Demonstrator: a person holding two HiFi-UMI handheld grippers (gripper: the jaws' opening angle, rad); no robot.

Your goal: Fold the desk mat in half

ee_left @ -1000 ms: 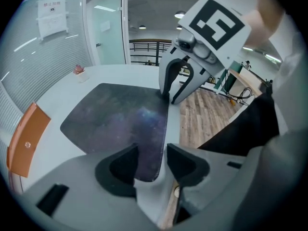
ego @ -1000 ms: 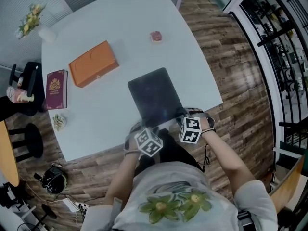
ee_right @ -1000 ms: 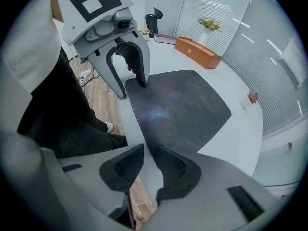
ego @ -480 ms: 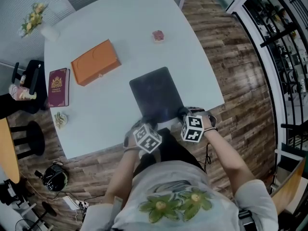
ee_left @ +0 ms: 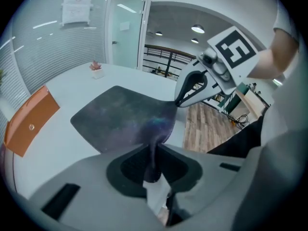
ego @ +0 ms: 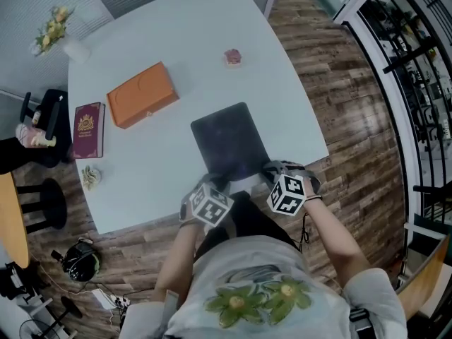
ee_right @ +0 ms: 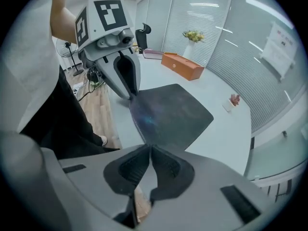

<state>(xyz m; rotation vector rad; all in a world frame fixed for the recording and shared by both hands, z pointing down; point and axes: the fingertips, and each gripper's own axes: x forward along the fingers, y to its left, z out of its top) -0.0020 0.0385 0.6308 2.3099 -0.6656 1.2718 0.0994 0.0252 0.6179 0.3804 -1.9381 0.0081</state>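
Left claw (ee_left: 153,152), right claw (ee_right: 148,149) closing on mat (ego: 229,140) corners.

Pale bench (ego: 176,48) on wood-plank floor (ego: 339,97). Black railing (ego: 413,62) alongside. Blind-covered glass wall (ee_right: 216,32). Ceiling lights (ee_left: 198,29) lit.

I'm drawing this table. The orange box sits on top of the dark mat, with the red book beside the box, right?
No. The head view shows the orange box on the bare table, apart from the dark mat. The red book is beside the box.
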